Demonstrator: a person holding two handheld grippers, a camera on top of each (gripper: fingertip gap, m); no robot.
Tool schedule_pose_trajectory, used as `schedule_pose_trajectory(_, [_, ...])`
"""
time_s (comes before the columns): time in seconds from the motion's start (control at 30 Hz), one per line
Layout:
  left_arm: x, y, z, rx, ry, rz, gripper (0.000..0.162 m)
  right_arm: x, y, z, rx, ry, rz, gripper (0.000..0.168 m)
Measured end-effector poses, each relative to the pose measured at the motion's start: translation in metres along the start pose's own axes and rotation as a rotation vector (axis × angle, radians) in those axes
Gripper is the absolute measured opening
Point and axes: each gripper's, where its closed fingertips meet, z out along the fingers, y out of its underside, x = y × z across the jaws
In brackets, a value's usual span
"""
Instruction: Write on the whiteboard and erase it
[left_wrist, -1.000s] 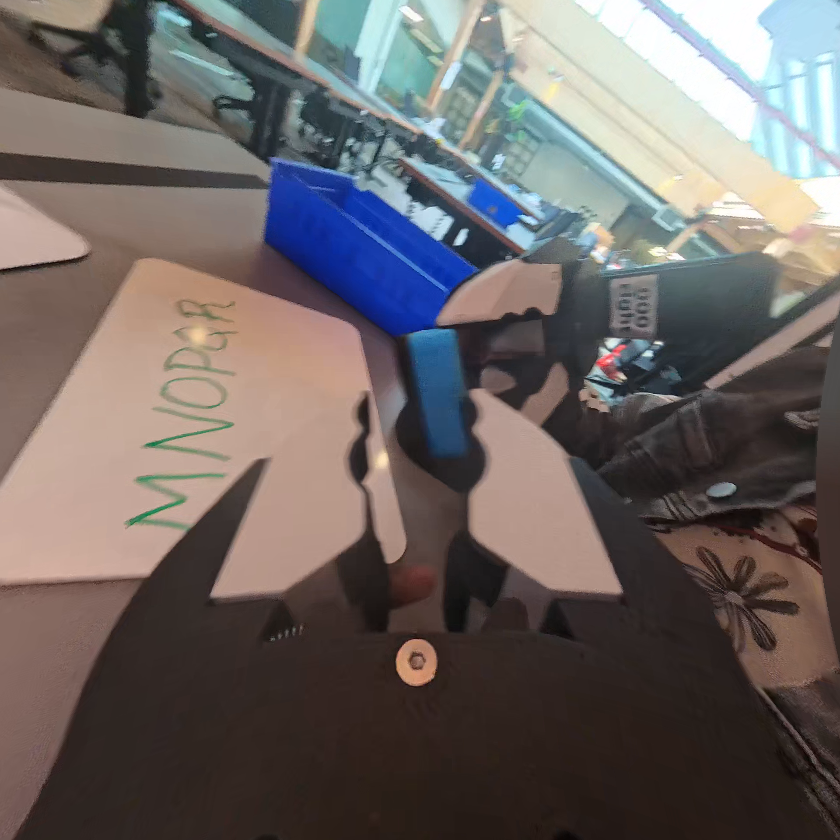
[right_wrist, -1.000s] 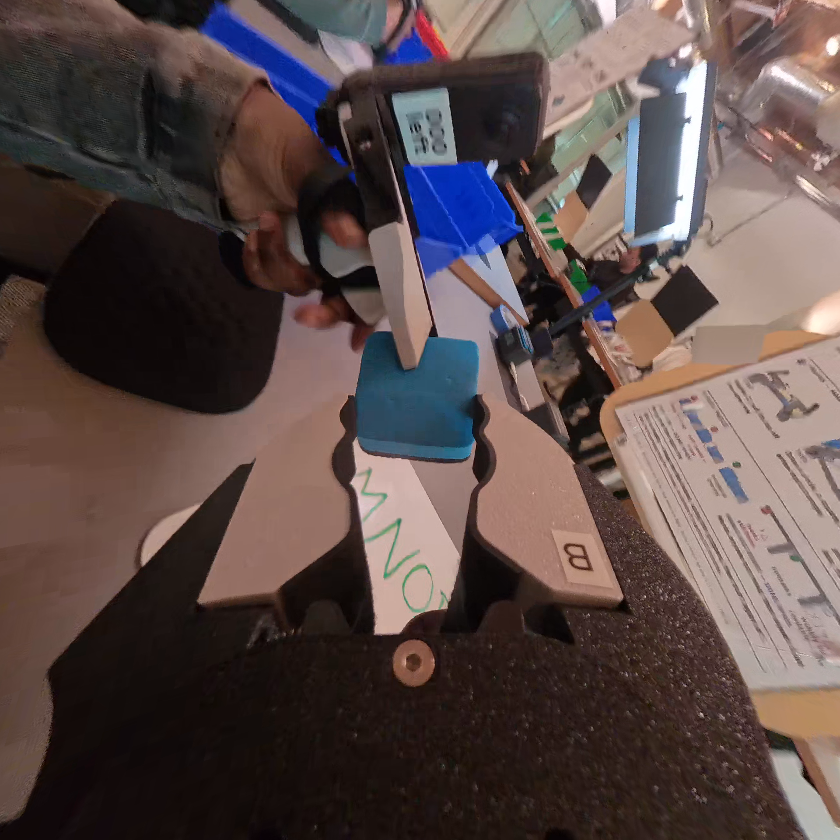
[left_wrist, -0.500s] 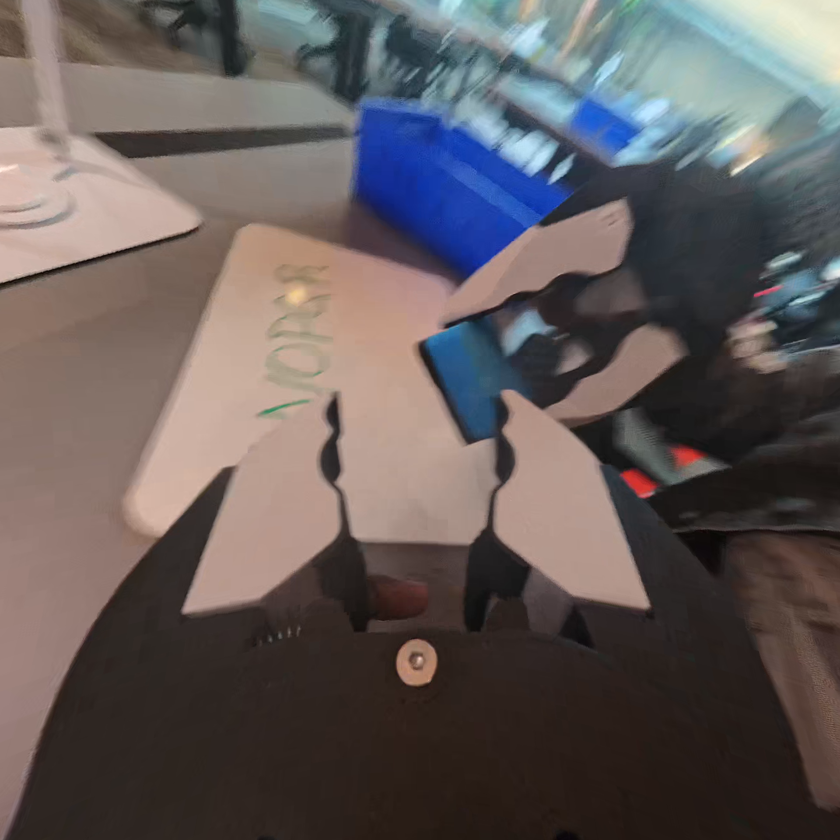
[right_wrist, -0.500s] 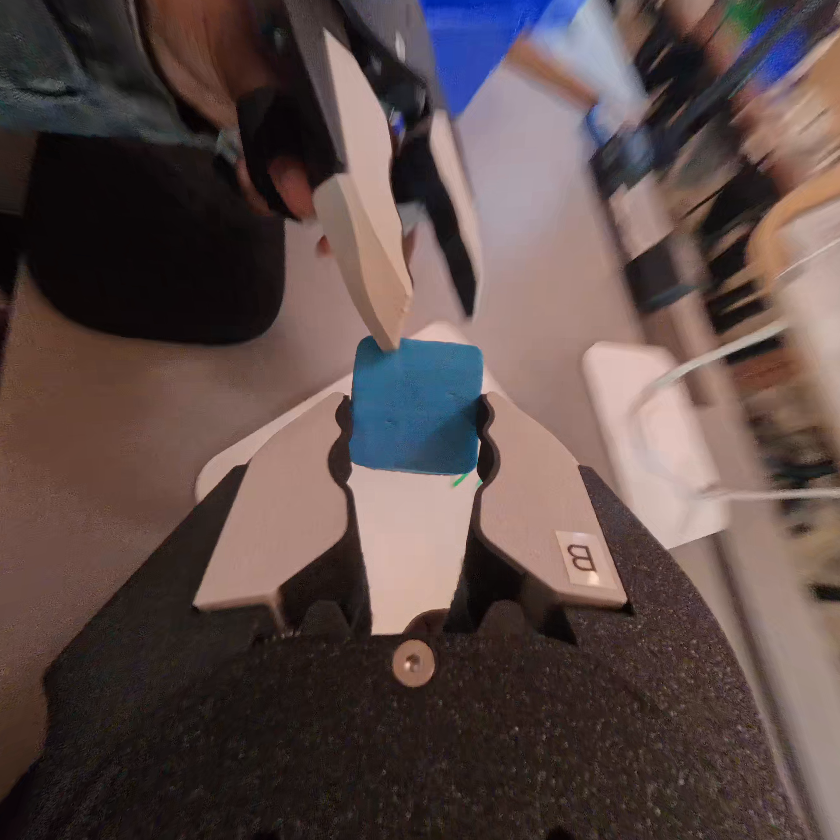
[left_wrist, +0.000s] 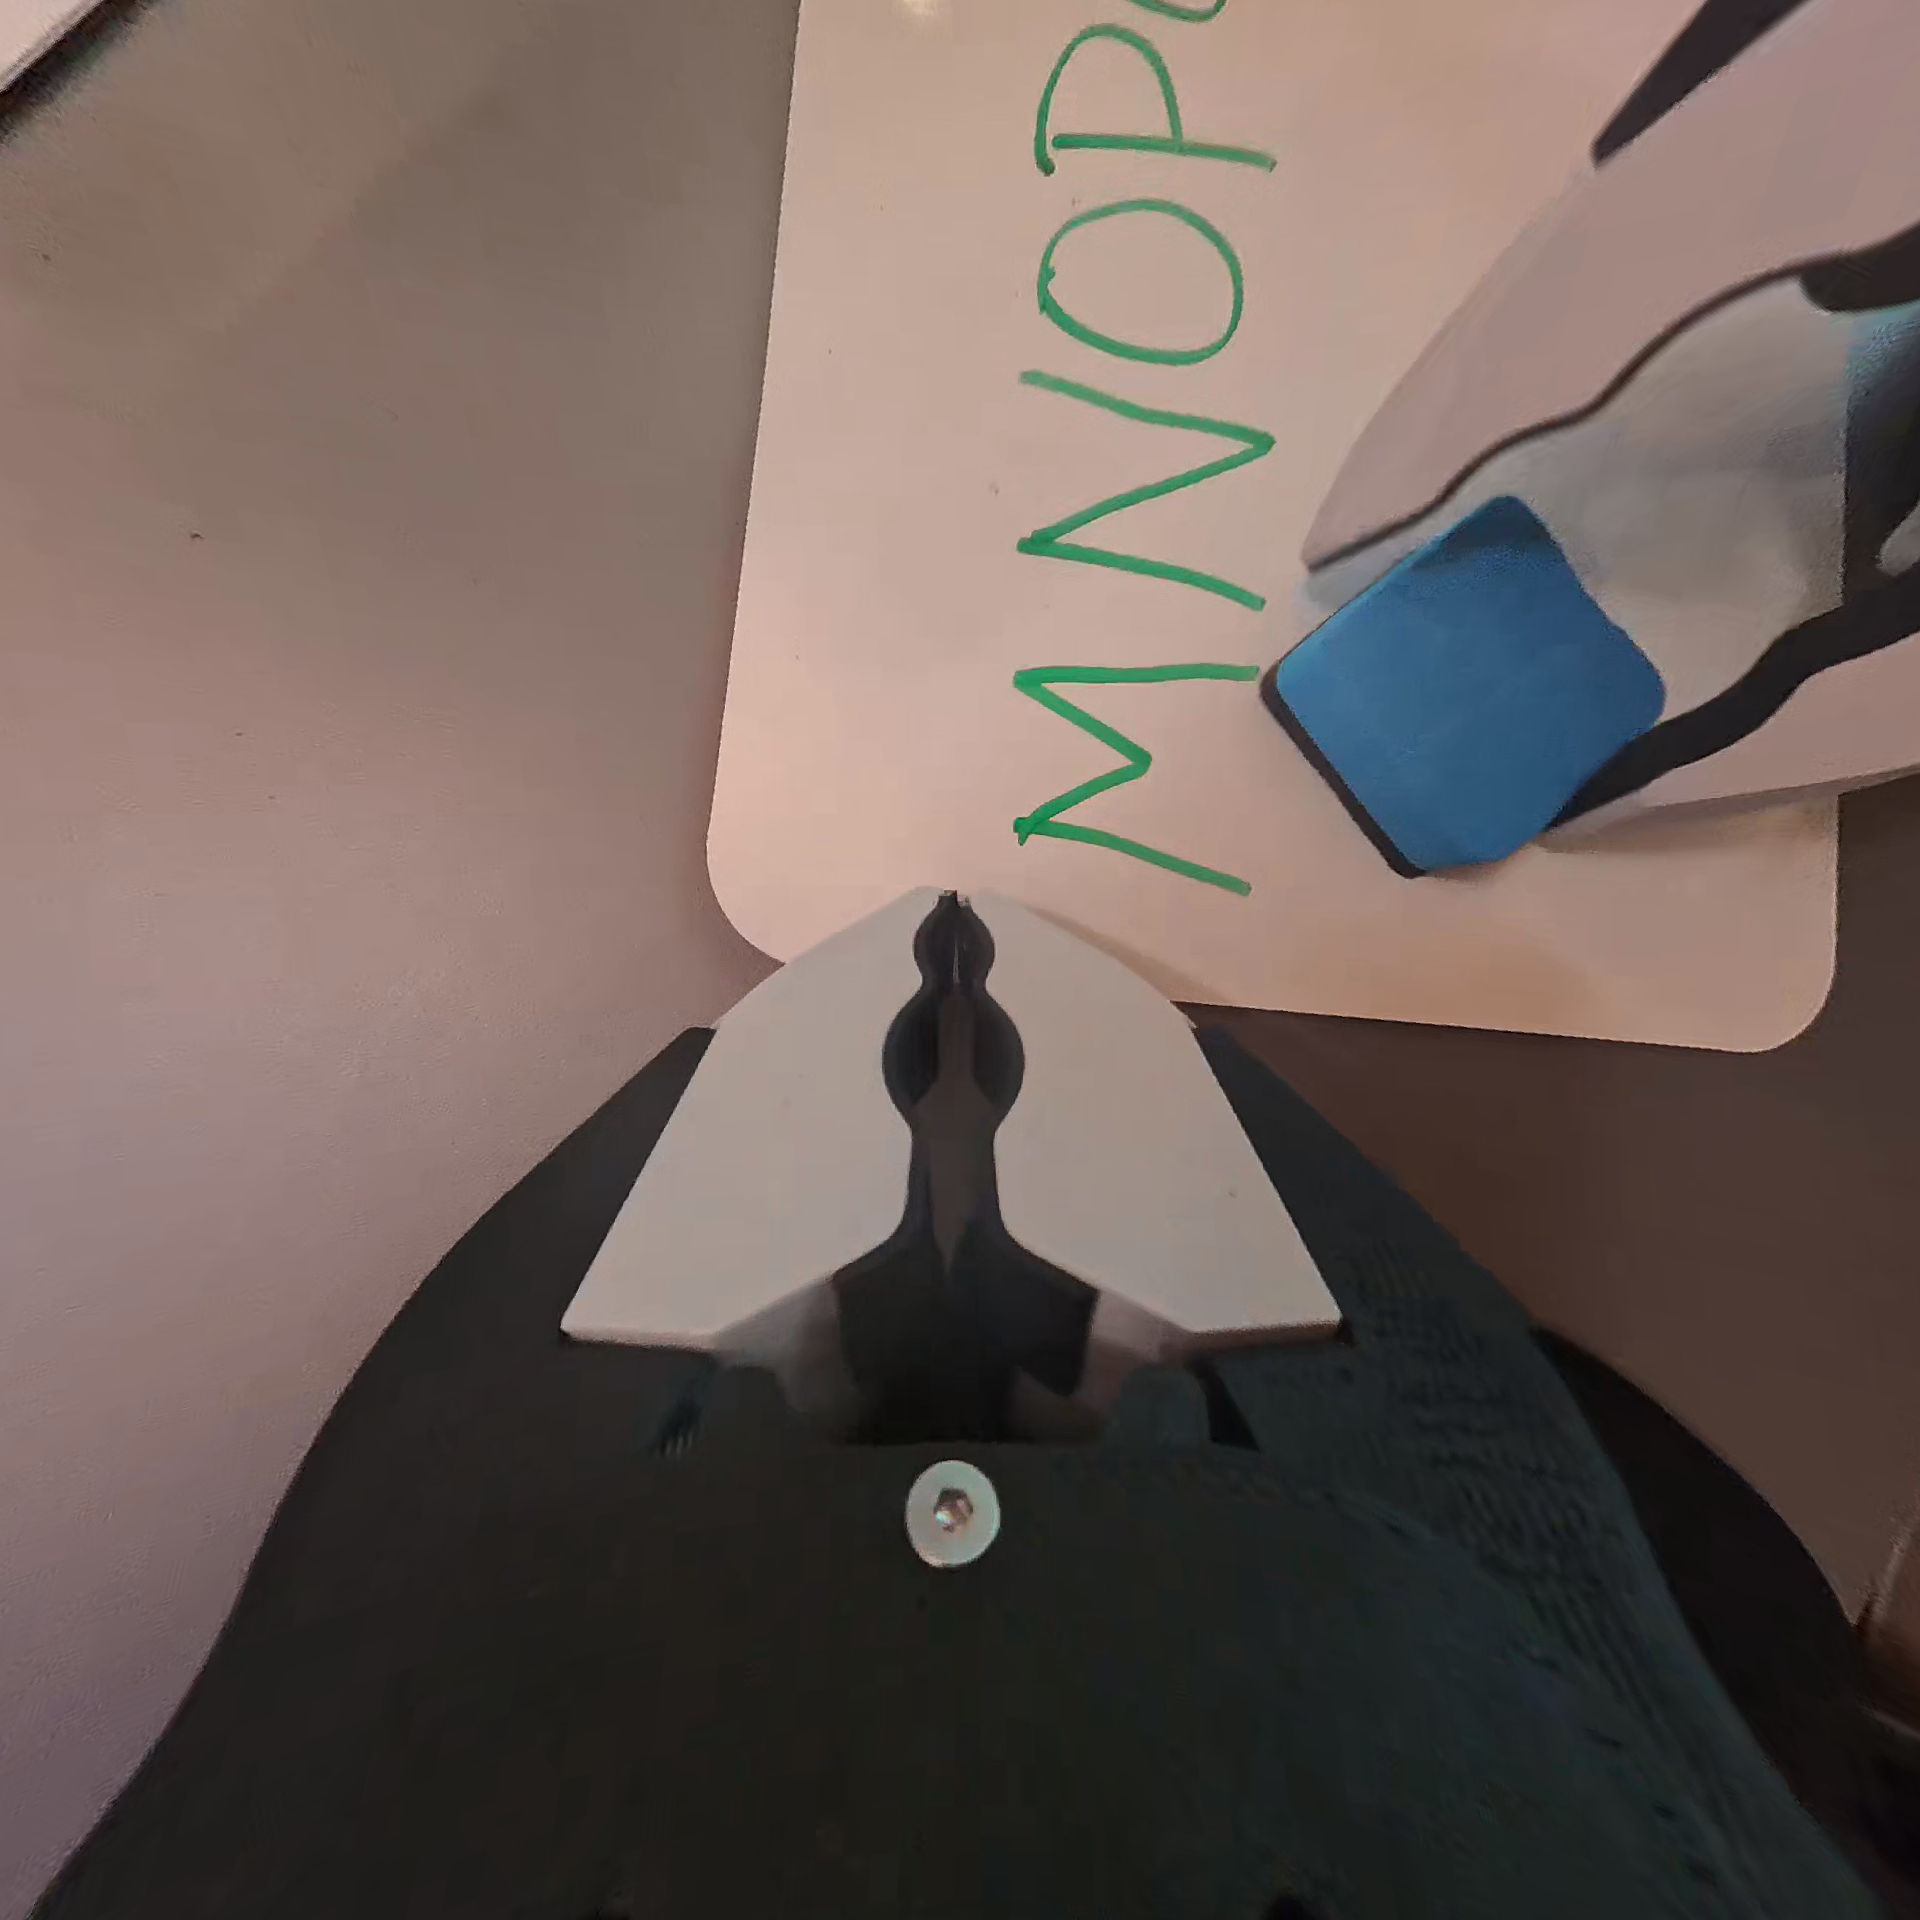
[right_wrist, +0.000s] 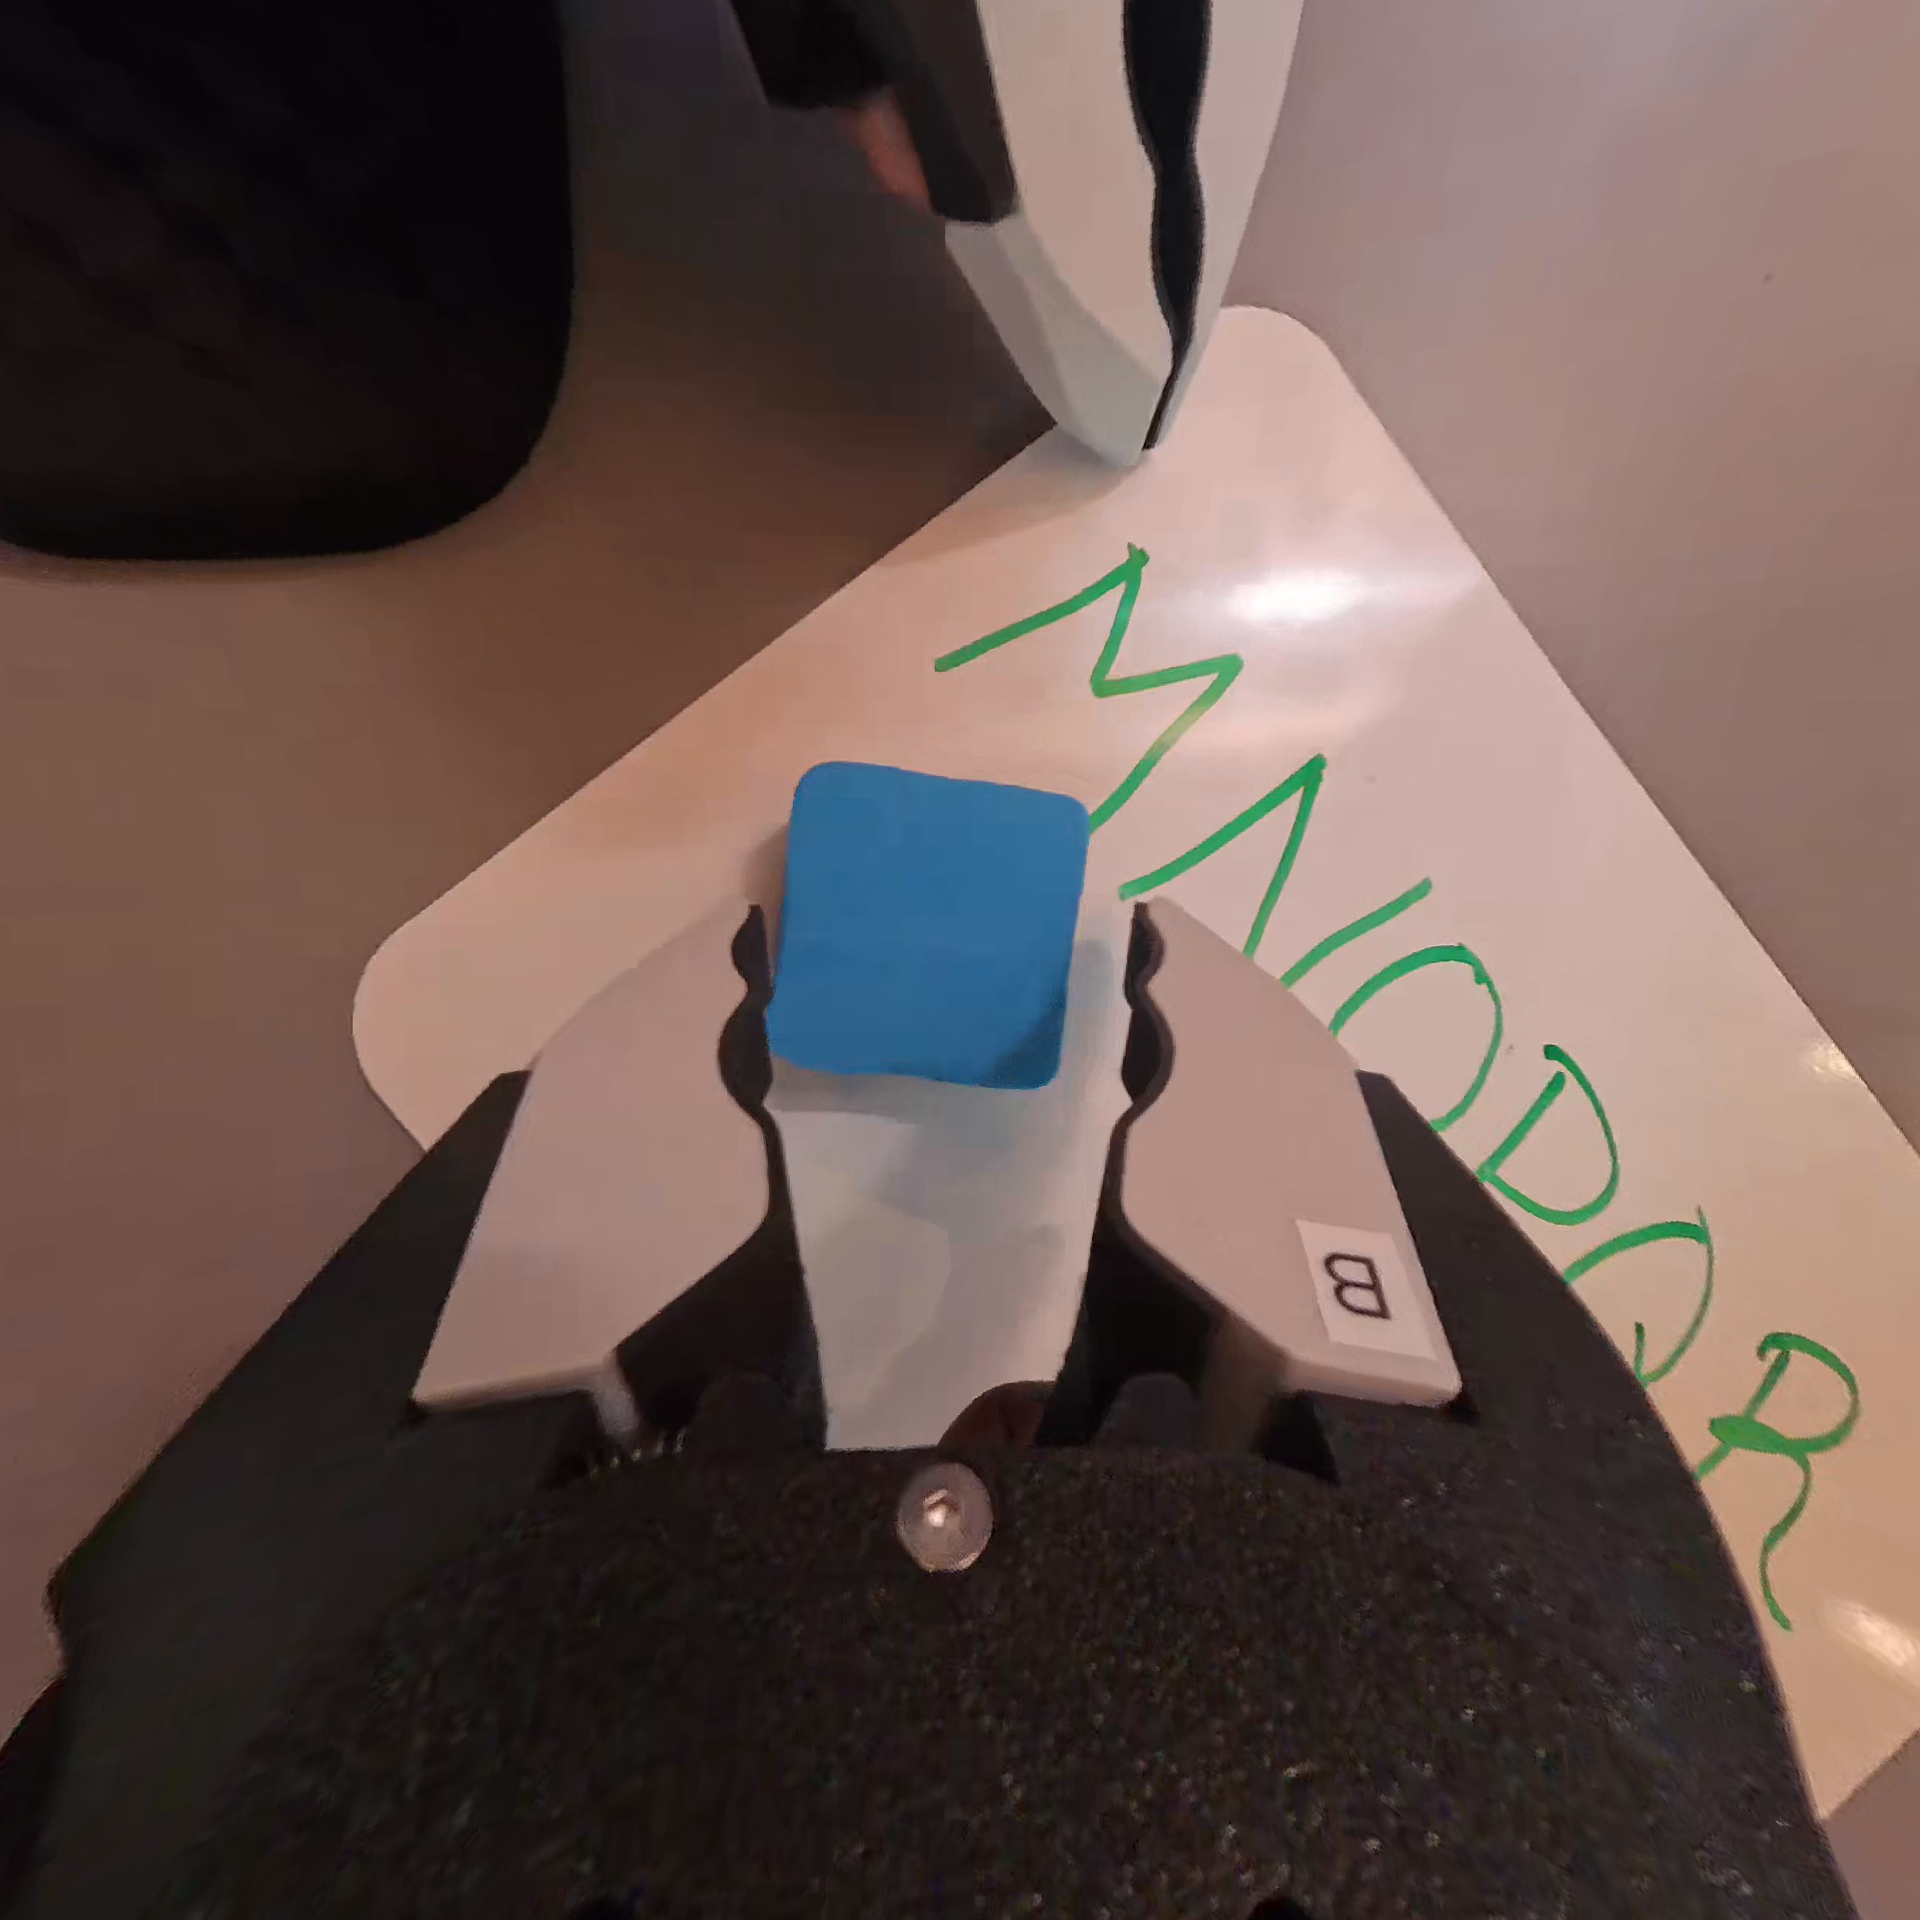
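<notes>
On grey tabletop (left_wrist: 364, 623), white whiteboard (left_wrist: 894, 520) lying flat, bearing green marker writing (left_wrist: 1143, 499). Right gripper (right_wrist: 940, 925) fingers spread around blue eraser (right_wrist: 925, 925); firm contact on both sides not clear. Eraser sitting at board's near-left corner in right wrist view, just beside first green letter. Left gripper (left_wrist: 951, 904) fingers closed together, tips pressing at board's lower edge, centre frame.

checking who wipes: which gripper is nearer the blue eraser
Right. The right gripper has the blue eraser between its fingers on the whiteboard. The left gripper, shut, sits at the board's corner, apart from the eraser.
</notes>
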Motion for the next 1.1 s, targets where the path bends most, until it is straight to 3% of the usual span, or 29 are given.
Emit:
schedule_pose_trajectory(0.17, [0.0,0.0,0.0,0.034,0.01,0.002,0.001,0.001,-0.003,-0.003,-0.025,-0.005,0.009,0.063])
schedule_pose_trajectory(0.27, [0.0,0.001,0.0,0.03,0.002,0.018,0.001,0.001,-0.003,0.002,-0.038,-0.015,-0.006,0.053])
schedule_pose_trajectory(0.43, [0.001,0.001,0.0,0.035,0.012,0.024,0.001,0.028,-0.022,0.017,-0.009,0.013,0.063,0.053])
schedule_pose_trajectory(0.5, [0.001,0.001,0.0,0.033,0.009,0.032,0.001,0.024,-0.033,0.024,-0.002,-0.003,0.047,0.053])
schedule_pose_trajectory(0.6, [0.001,0.001,0.001,0.035,0.008,0.036,0.001,0.016,-0.022,0.017,-0.087,-0.09,-0.024,0.052])
schedule_pose_trajectory(0.7, [0.003,0.001,0.001,0.036,0.024,0.04,0.001,0.051,-0.022,0.021,-0.121,-0.001,0.034,0.052])
schedule_pose_trajectory(0.8, [0.003,0.001,0.001,0.037,0.021,0.044,0.002,0.034,-0.04,0.032,-0.075,-0.025,-0.011,0.052])
schedule_pose_trajectory(0.87, [0.003,0.001,0.001,0.039,0.021,0.042,0.002,0.025,-0.03,0.024,-0.137,-0.079,-0.063,0.052])
schedule_pose_trajectory(1.0, [0.003,0.001,0.001,0.039,0.02,0.047,0.002,0.061,-0.034,0.03,-0.121,0.024,0.041,0.052])
schedule_pose_trajectory(1.1, [0.003,0.002,0.001,0.041,0.021,0.046,0.001,0.034,-0.039,0.031,-0.127,-0.038,-0.049,0.052])
